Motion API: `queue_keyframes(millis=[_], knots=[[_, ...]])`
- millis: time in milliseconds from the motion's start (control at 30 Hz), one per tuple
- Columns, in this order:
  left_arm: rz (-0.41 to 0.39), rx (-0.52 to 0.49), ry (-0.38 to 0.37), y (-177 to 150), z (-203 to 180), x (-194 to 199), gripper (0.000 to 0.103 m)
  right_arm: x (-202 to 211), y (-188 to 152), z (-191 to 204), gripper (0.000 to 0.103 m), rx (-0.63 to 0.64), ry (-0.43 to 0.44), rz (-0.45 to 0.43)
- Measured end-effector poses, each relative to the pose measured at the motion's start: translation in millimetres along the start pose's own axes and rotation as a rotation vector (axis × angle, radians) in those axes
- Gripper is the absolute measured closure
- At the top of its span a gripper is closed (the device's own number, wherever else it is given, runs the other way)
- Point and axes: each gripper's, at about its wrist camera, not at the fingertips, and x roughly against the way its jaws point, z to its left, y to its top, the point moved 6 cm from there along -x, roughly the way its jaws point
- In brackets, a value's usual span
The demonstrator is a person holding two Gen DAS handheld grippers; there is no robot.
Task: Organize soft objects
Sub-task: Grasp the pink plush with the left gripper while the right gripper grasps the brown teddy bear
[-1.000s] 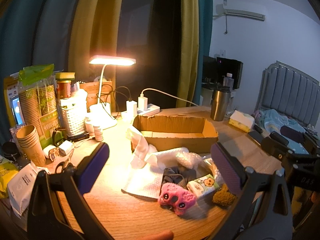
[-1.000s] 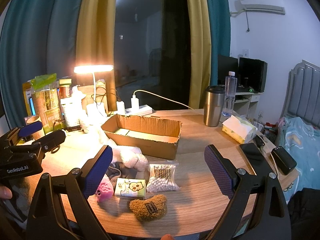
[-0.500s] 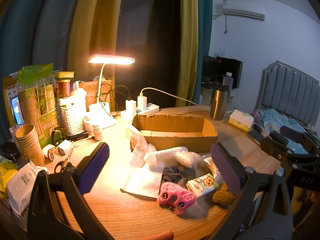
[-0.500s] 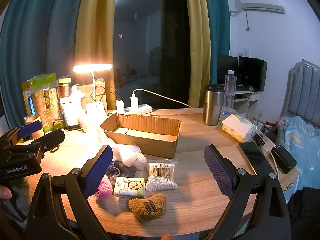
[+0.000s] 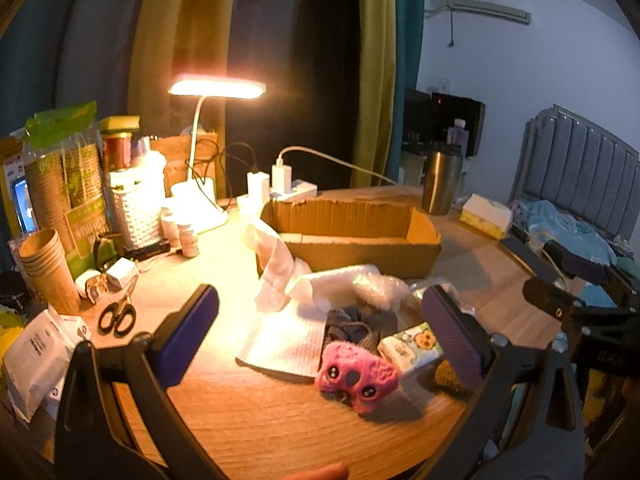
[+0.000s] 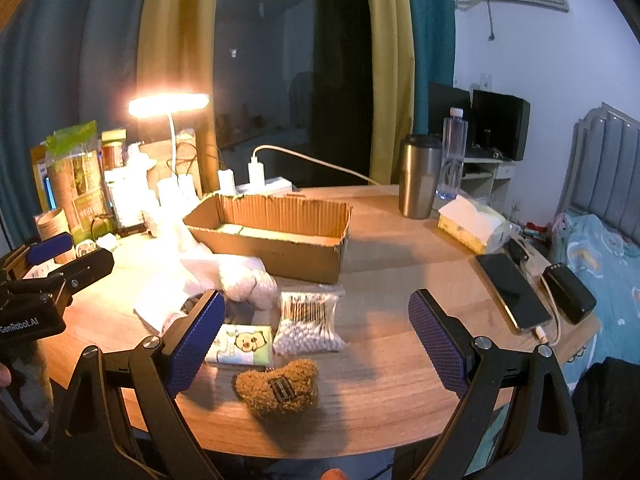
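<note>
Plush toys lie near the table's front edge: pink plush (image 5: 357, 372) and brown bear (image 6: 280, 388) (both light, squashy; pinch mid-body), before the cardboard box (image 6: 276, 236). Left gripper (image 5: 320, 332) and right gripper (image 6: 316, 340) gape wide, empty.

Lit desk lamp (image 5: 217, 90) at back left, steel tumbler (image 6: 419, 176) beside clear water bottle (image 6: 452, 152), scissors (image 5: 117, 317) near stacked paper cups (image 5: 47, 268), white woven basket (image 5: 136, 208), phone (image 6: 513, 290) and black power bank (image 6: 570, 298) at table's right edge.
</note>
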Motion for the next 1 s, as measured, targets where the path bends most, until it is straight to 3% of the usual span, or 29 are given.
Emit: queue_keyframes(millis=[500, 767, 1000], knots=[[0.197, -0.047, -0.018, -48.9, -8.7, -52.2, 0.001, -40.4, -42.4, -0.1, 0.008, -0.016, 0.042, 0.137], [0.285, -0.043, -0.079, -69.5, -18.5, -77.4, 0.001, -58.3, -64.3, 2.3, 0.008, -0.019, 0.09, 0.203], [0.353, -0.081, -0.087, -84.0, -27.4, -92.9, 0.002, -70.4, -80.4, 11.5, 0.008, 0.006, 0.138, 0.256]])
